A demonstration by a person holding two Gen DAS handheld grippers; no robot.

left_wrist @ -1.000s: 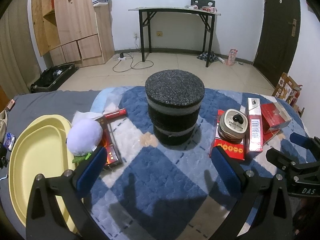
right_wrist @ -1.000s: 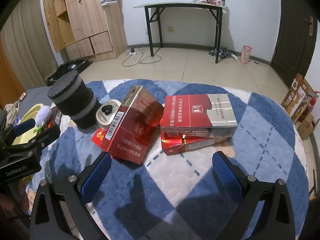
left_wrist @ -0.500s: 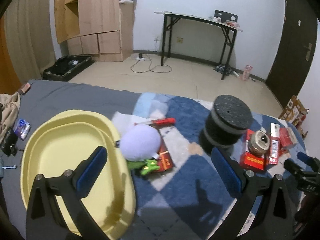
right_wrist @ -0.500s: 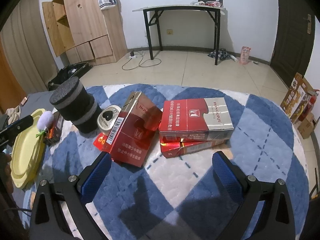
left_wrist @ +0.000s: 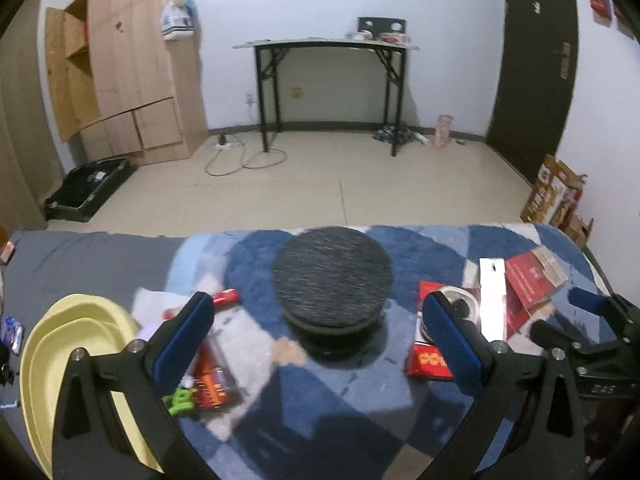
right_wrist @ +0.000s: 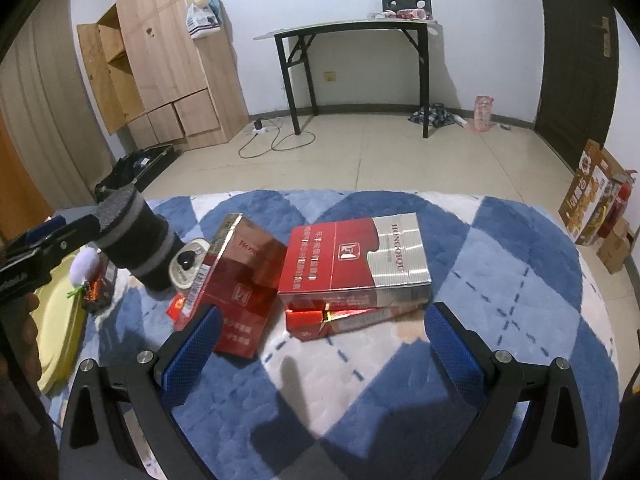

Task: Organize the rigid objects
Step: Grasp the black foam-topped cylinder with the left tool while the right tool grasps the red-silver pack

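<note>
My left gripper (left_wrist: 320,340) is open and empty, hovering just in front of a black foam cylinder (left_wrist: 331,280) that stands upright on the blue-and-white rug. My right gripper (right_wrist: 320,344) is open and empty, just in front of a red and silver carton (right_wrist: 354,258) stacked on another red box (right_wrist: 348,316). A second red carton (right_wrist: 236,284) leans beside it, against a round tin (right_wrist: 188,266). The cylinder also shows in the right wrist view (right_wrist: 138,238). The tin (left_wrist: 460,306) rests on a flat red pack (left_wrist: 426,356).
A yellow tray (left_wrist: 52,356) lies at the left on grey cloth. A white pompom toy (right_wrist: 84,266) and a small red box (left_wrist: 208,380) lie between tray and cylinder. The left gripper's fingers (right_wrist: 44,242) reach in at the left of the right wrist view. The table edge is behind the cylinder.
My left gripper swung left toward the yellow tray, then back right, and is now low and close in front of the cylinder. My right gripper moved slightly closer to the cartons.
</note>
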